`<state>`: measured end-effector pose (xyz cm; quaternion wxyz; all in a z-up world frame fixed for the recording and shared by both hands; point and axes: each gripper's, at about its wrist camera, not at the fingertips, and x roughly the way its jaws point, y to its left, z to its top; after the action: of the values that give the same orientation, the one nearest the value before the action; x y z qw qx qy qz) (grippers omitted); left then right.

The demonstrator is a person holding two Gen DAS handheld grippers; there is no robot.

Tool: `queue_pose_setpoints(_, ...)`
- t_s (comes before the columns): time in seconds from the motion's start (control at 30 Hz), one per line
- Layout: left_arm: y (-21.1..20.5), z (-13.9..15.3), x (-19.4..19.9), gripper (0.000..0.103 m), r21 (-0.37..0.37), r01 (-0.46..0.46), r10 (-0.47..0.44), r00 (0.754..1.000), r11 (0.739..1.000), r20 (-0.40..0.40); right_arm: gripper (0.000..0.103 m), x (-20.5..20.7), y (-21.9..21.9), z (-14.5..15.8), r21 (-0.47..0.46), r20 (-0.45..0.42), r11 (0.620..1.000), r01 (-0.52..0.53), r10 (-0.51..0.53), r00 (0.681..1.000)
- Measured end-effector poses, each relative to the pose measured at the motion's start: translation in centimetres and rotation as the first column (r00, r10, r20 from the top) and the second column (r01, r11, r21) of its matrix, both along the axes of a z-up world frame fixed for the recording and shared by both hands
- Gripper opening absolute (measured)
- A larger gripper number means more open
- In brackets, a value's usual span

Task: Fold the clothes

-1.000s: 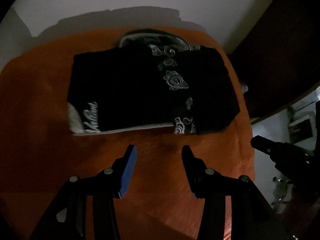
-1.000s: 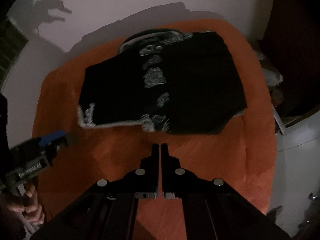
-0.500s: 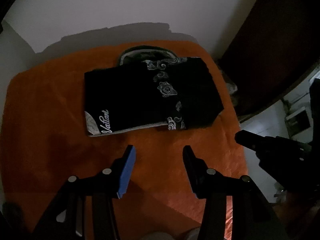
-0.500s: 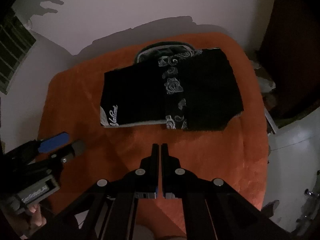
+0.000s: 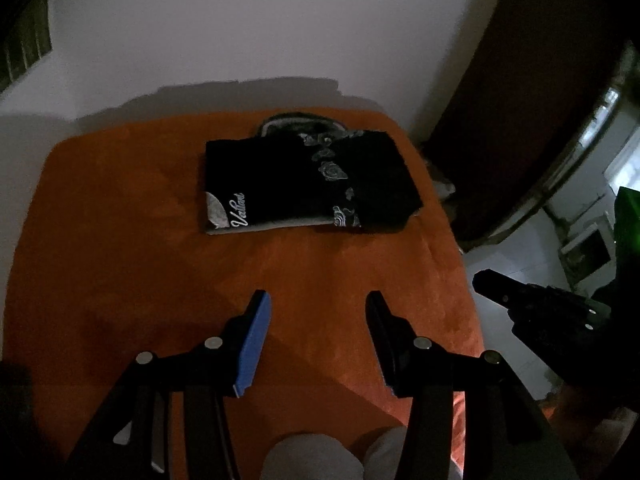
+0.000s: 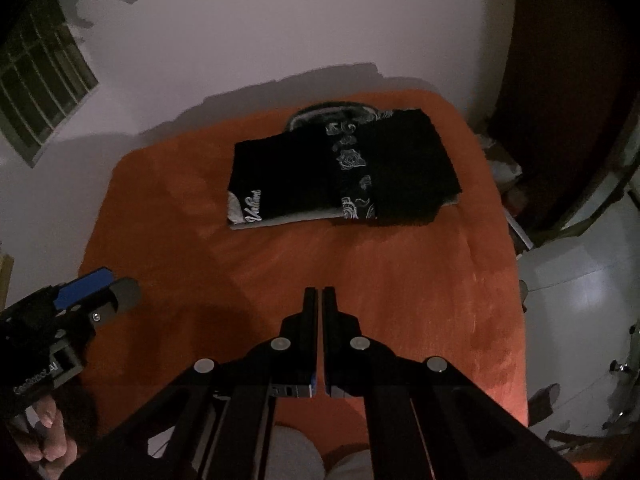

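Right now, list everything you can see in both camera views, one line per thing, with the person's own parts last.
folded shirt: one, black with pale swirl print and script lettering, far half of the orange cover
orange cover: one, orange, spread over the flat surface under the shirt
wall: one, white, behind the surface
window: one, barred, upper left of right wrist view
left gripper: one, black with blue pad, open, empty
right gripper: one, black, shut, empty
hand: one, holding the left gripper's handle
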<state>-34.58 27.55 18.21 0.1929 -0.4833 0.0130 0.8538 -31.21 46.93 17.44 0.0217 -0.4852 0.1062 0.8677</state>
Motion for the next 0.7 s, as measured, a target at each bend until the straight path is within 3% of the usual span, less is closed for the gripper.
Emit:
queue_pose_setpoints(0.27, -3.0, 2.9, 8.0, 0.051, -0.001, -0.018, 0.018, 1.0, 1.0, -0.004, 0.001, 8.4, -3.1, 2.9, 0.0, -0.031, 1.0, 0.002, -0.002, 1.0)
queue_pose_setpoints(0.47, -4.6, 6.0, 11.2, 0.053, -0.064, -0.042, 0.034, 0.992, 0.997, -0.121, 0.001, 11.7, -5.0, 5.9, 0.05, -0.089, 0.999, -0.009, 0.013, 0.996)
queue_pose_setpoints(0.6, -6.0, 7.0, 12.0, 0.059, -0.054, -0.093, 0.084, 0.985, 0.994, -0.154, 0.001, 12.9, -5.9, 7.3, 0.079, -0.116, 0.997, -0.008, 0.018, 0.993)
queue_pose_setpoints(0.7, -6.6, 7.4, 12.0, 0.07, -0.087, -0.126, 0.105, 0.971, 0.988, -0.214, 0.001, 12.7, -6.6, 7.8, 0.101, -0.125, 0.995, -0.019, 0.032, 0.992)
